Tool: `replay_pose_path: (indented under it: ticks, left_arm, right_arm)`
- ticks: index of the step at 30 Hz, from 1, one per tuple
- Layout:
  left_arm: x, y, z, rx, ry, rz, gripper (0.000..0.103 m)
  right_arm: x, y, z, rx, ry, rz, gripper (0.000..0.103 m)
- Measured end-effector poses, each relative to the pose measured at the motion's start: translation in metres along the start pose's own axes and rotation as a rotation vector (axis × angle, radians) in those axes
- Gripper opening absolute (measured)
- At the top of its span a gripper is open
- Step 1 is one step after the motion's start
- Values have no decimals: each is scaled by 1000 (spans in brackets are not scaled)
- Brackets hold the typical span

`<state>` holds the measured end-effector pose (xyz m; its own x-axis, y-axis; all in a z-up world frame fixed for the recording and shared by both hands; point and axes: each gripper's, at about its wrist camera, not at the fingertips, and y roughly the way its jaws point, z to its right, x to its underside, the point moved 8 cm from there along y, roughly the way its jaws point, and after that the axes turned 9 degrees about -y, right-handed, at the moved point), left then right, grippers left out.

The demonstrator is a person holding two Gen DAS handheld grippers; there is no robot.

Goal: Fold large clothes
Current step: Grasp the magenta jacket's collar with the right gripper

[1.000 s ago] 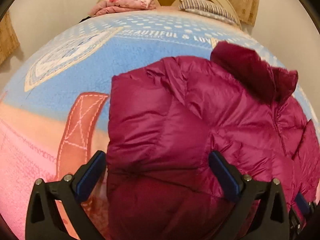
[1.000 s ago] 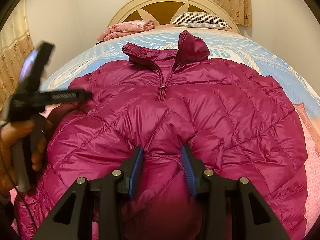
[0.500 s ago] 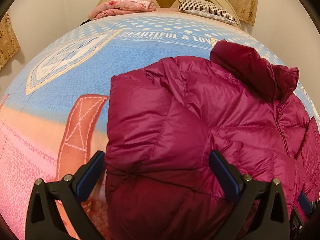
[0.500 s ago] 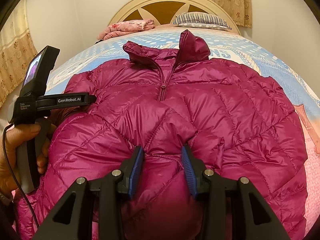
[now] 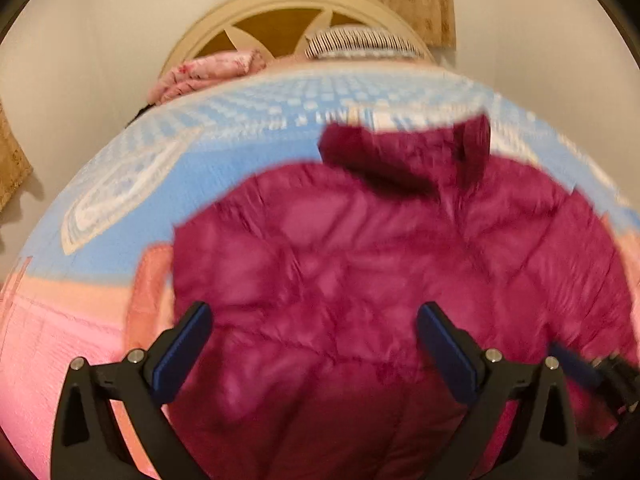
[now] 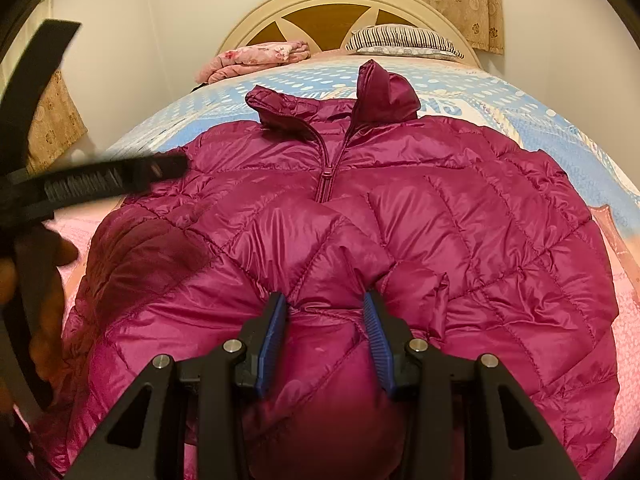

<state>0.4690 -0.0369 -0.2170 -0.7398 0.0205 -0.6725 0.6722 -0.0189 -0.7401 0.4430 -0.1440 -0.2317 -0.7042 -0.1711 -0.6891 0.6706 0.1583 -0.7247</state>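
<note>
Presently my jacket, a quilted magenta puffer, lies front-up on the bed, collar toward the headboard, zip mostly closed, with one sleeve folded across the chest. My right claw is closed part-way on a puffed bunch of that folded sleeve, both blue pads pressing into the fabric. My left claw stands wide open above the jacket's left side, nothing between its pads; that view is blurred, so finer detail there cannot be confirmed. In the right view, my left hand and its tool sit at the jacket's left edge.

Risks noted: the shell fabric is slick and the filling springy, so the held bunch could slip from the pads or the fold could puff open once released. Should the left claw close on only the top layer, the side fold would likely drag unevenly and skew the collar. A floral blanket and striped pillow lie well apart.
</note>
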Motion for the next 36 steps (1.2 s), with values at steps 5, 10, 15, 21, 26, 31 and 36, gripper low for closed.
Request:
replay_pose_path:
  ticks: [5, 10, 15, 21, 26, 31, 36]
  left_arm:
    - [14, 18, 0, 34, -6, -67, 103]
    - [15, 19, -3, 54, -33, -66, 103]
    - [16, 21, -3, 47, -42, -59, 103]
    - [15, 22, -4, 68, -60, -61, 103]
    - [15, 22, -5, 73, -63, -60, 103]
    - [15, 22, -6, 74, -64, -59, 103]
    - [15, 22, -6, 77, -67, -58, 103]
  right_arm:
    - [-3, -7, 4, -53, 30, 16, 49]
    - [-39, -31, 6, -91, -9, 27, 62]
    - [-111, -26, 44, -77, 58, 14, 67]
    - [-175, 36, 100, -9, 183, -90, 68]
    - [-207, 78, 115, 2, 252, -142, 68]
    - [-206, 115, 113, 1, 219, -264, 68]
    - [-187, 118, 117, 67, 120, -317, 36]
